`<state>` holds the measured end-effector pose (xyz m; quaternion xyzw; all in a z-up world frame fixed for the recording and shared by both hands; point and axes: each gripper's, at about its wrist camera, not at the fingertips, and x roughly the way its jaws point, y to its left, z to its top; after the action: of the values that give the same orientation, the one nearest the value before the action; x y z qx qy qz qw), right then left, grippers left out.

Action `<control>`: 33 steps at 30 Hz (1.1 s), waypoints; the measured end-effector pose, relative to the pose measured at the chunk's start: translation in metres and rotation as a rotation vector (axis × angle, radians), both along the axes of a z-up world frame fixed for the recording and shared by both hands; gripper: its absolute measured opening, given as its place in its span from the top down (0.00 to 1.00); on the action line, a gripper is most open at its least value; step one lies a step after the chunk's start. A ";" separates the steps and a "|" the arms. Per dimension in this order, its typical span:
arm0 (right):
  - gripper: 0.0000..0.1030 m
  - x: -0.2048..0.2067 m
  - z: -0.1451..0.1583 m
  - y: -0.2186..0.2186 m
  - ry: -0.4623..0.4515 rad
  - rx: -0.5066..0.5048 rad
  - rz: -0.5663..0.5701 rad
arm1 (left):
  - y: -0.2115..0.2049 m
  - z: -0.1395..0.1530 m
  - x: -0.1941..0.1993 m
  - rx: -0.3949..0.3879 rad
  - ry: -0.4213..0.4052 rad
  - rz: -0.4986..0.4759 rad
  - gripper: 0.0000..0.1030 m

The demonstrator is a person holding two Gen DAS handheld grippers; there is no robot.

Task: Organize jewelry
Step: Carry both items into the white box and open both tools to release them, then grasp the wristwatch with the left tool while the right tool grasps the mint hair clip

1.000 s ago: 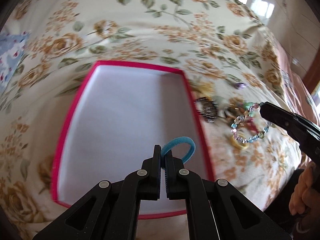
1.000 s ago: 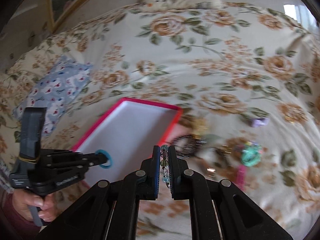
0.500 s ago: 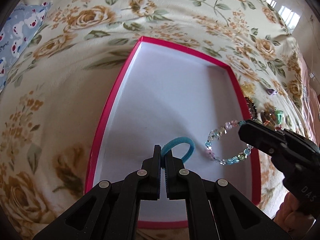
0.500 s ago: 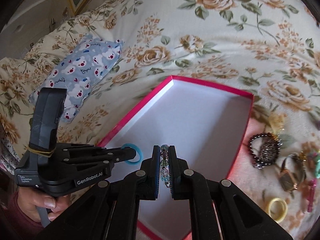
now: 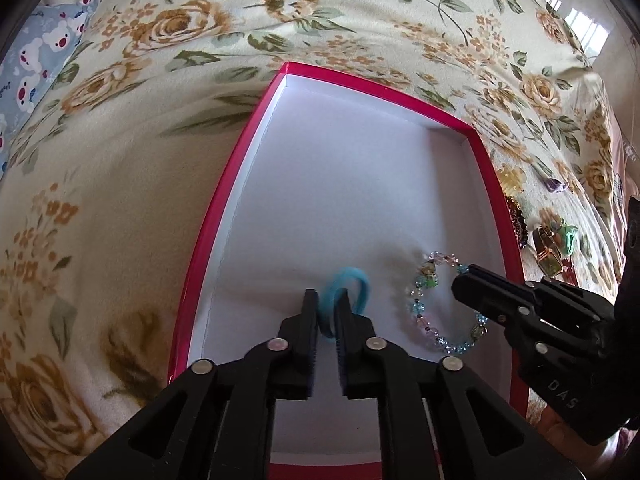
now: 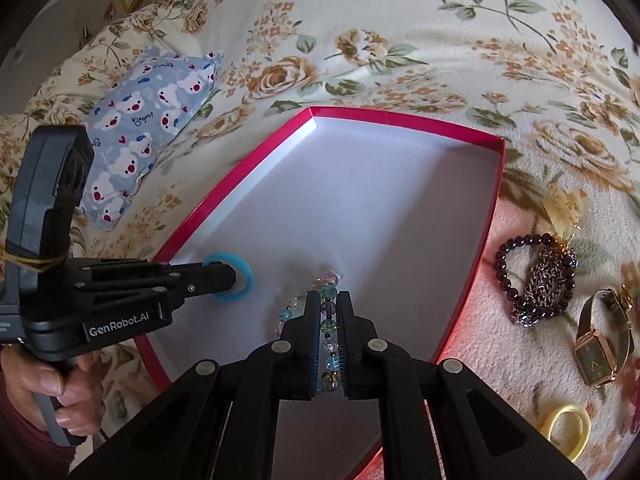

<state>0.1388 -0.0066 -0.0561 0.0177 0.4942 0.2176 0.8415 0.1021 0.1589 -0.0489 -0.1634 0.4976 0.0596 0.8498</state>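
Note:
A red-rimmed box (image 5: pixel 498 200) with a white floor lies on the flowered bedspread; it also shows in the right wrist view (image 6: pixel 486 216). My left gripper (image 5: pixel 326 300) sits low over the box's near end, its jaws slightly parted, with the blue hair tie (image 5: pixel 348 284) blurred between them; the blue hair tie also shows in the right wrist view (image 6: pixel 242 276). My right gripper (image 6: pixel 328 300) is beside it in the box, jaws a little apart around the pastel bead bracelet (image 6: pixel 328 324), which touches the floor in the left wrist view (image 5: pixel 424 280).
On the bedspread right of the box lie a dark bead bracelet (image 6: pixel 516 264), a chain (image 6: pixel 548 284), a gold watch (image 6: pixel 596 356), a yellow hair tie (image 6: pixel 566 428) and a yellow clip (image 6: pixel 564 204). A blue bear-print pillow (image 6: pixel 140 116) lies to the left.
Both grippers have come down into the box. Both pairs of jaws have parted slightly, and the blue hair tie is blurred, slipping between the left jaws.

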 end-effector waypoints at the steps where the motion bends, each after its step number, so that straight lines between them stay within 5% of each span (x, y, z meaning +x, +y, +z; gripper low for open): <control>1: 0.93 0.001 -0.001 0.000 0.003 -0.001 0.003 | -0.001 0.001 0.001 0.010 -0.002 0.001 0.82; 17: 0.83 -0.002 0.002 -0.005 0.016 0.024 -0.010 | -0.004 0.012 -0.018 0.034 -0.025 0.030 0.62; 22: 0.64 -0.010 0.017 -0.015 -0.010 0.047 -0.028 | -0.006 0.025 -0.028 0.033 -0.055 0.040 0.53; 33: 0.51 -0.029 0.053 -0.078 -0.083 0.070 -0.176 | -0.036 0.048 -0.034 0.025 -0.104 -0.007 0.38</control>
<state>0.1096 -0.0843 -0.0032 0.0812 0.4474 0.1605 0.8760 0.0679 0.1227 -0.0012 -0.1539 0.4525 0.0540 0.8767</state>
